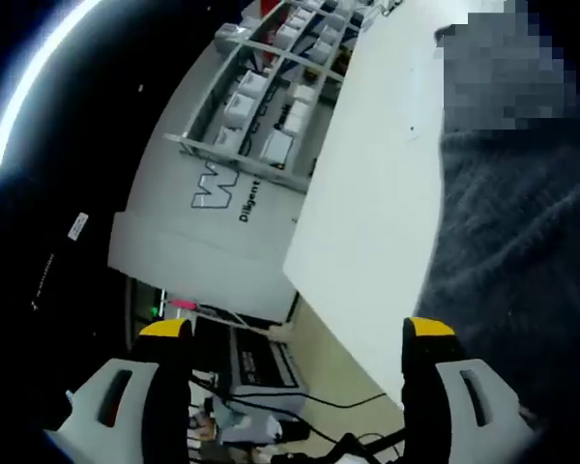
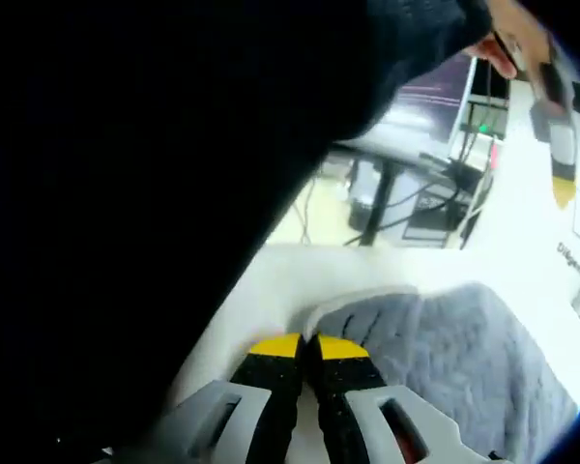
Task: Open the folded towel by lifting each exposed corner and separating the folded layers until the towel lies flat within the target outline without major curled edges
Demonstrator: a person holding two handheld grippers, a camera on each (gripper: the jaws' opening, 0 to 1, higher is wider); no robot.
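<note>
The grey towel (image 2: pixel 445 348) lies bunched on the white table (image 2: pixel 271 280), a paler edge curling up along its near side. My right gripper (image 2: pixel 307 350) is shut, its yellow-tipped jaws meeting on the towel's near corner. In the left gripper view the towel (image 1: pixel 522 251) fills the right side, on the white table (image 1: pixel 367 193). My left gripper (image 1: pixel 298 333) is open and held off the table's edge with nothing between its jaws. A hand (image 2: pixel 512 43) holds that left gripper (image 2: pixel 559 184) up at the far right of the right gripper view.
A dark sleeve (image 2: pixel 174 145) covers the left of the right gripper view. Beyond the table stand a desk with equipment and cables (image 2: pixel 416 193), a white lettered panel (image 1: pixel 213 222) and shelves of small boxes (image 1: pixel 271 87). More cables (image 1: pixel 300 406) run below.
</note>
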